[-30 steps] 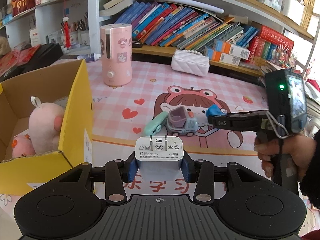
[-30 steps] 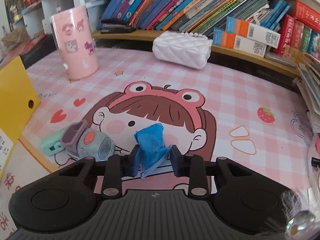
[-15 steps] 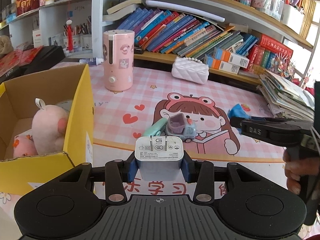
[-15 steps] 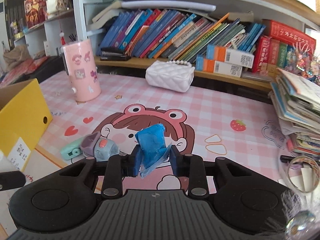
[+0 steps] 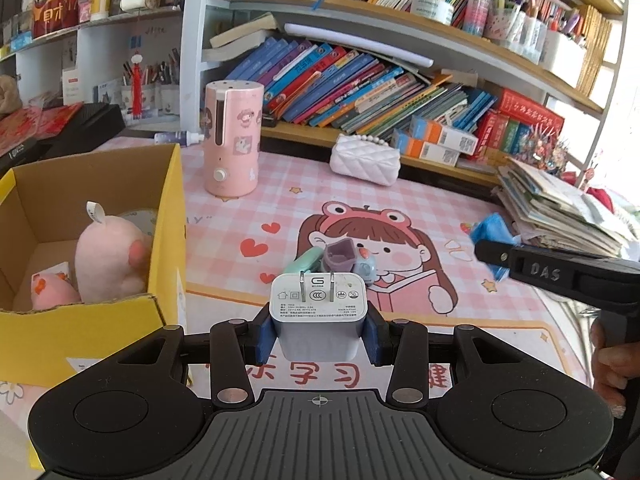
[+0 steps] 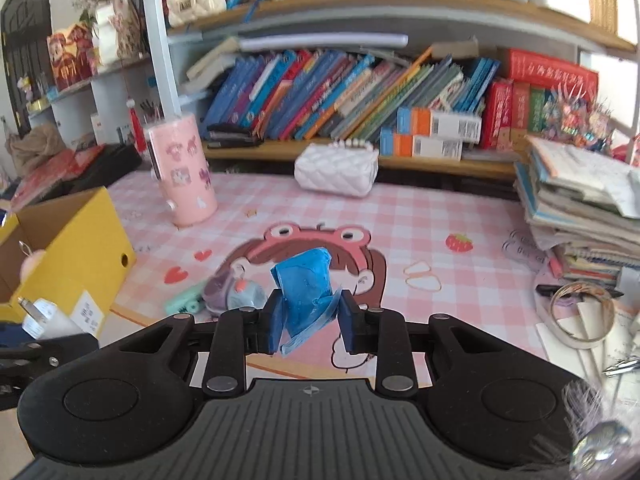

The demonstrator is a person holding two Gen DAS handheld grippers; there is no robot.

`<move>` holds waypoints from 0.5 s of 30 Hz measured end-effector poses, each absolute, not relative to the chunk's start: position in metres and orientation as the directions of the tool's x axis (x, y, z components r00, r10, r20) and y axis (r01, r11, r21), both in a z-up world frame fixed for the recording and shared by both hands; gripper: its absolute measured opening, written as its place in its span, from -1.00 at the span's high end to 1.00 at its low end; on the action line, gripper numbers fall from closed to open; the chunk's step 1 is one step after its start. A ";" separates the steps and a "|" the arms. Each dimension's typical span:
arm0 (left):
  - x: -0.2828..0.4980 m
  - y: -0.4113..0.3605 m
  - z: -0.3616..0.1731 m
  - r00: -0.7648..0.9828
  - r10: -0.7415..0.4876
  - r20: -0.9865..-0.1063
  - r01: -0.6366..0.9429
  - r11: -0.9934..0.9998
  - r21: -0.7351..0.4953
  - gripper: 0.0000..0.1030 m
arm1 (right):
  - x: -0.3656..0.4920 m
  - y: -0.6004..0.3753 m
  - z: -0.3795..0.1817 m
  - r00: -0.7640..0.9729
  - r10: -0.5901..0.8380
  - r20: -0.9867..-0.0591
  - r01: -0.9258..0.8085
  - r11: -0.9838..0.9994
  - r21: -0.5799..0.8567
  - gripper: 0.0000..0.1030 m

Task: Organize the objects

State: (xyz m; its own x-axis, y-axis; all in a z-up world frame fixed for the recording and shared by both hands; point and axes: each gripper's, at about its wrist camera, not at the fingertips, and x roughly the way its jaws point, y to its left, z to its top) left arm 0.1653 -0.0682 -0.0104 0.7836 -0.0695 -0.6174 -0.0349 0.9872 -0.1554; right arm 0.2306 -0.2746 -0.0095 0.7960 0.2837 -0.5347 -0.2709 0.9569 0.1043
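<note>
My left gripper is shut on a white plug charger, prongs up, held above the pink mat beside the yellow cardboard box. The box holds pink plush toys. My right gripper is shut on a crumpled blue packet, held high over the mat; it shows at the right of the left wrist view. A small grey-purple toy and a mint-green item lie on the mat between the grippers.
A pink cylinder humidifier and a white quilted purse stand at the back of the mat. A stack of books and a tape roll lie at the right. Bookshelves run behind.
My right gripper has lifted and drawn back to the right with the blue packet. My left gripper has risen a little with the charger still in it.
</note>
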 end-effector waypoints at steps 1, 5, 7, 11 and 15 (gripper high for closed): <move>0.163 -0.068 -0.010 0.785 -0.075 -0.614 -0.029 0.987 -0.158 0.20 | 0.225 -0.275 -0.006 0.806 0.280 -0.521 -0.267 0.958 0.102 0.49; 0.155 -0.064 -0.009 0.787 -0.099 -0.608 -0.004 0.986 -0.166 0.20 | 0.205 -0.271 0.004 0.835 0.261 -0.485 -0.261 0.963 0.070 0.49; 0.151 -0.062 -0.009 0.787 -0.111 -0.607 0.010 0.986 -0.168 0.20 | 0.198 -0.269 0.006 0.837 0.255 -0.485 -0.256 0.965 0.065 0.49; 0.141 -0.057 -0.007 0.789 -0.127 -0.601 0.028 0.985 -0.171 0.20 | 0.184 -0.262 0.005 0.826 0.246 -0.507 -0.241 0.967 0.077 0.49; 0.128 -0.047 -0.007 0.789 -0.130 -0.601 0.029 0.984 -0.176 0.20 | 0.173 -0.253 -0.001 0.783 0.248 -0.570 -0.217 0.968 0.123 0.49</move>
